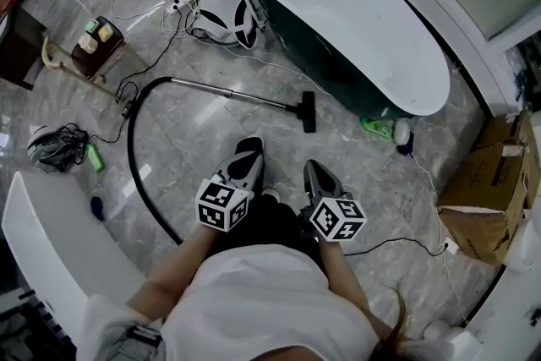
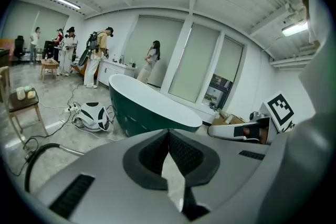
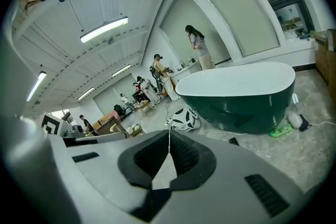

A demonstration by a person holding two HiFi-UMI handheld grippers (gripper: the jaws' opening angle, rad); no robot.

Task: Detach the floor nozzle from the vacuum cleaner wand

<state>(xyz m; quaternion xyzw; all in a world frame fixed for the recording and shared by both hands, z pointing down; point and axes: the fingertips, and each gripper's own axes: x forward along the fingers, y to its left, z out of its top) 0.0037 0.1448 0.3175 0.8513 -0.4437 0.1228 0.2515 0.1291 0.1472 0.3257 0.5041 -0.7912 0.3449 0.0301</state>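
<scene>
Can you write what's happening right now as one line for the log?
left gripper shut, empty | right gripper shut, empty | nozzle on wand, untouched

1. The marble floor (image 1: 211,131) on the near side of the wand (image 1: 237,94) and floor nozzle (image 1: 308,112) is open, easy way in.
2. The bathtub (image 1: 355,21) walls off the space just behind the nozzle, with a green bottle (image 1: 374,128) by its foot.
3. The hose (image 1: 131,144) loops round the left.
4. The vacuum body (image 1: 224,15) clutters the far side.
5. A black cable (image 1: 406,241) trails low right, and a cardboard box (image 1: 486,182) sits beyond it.
</scene>
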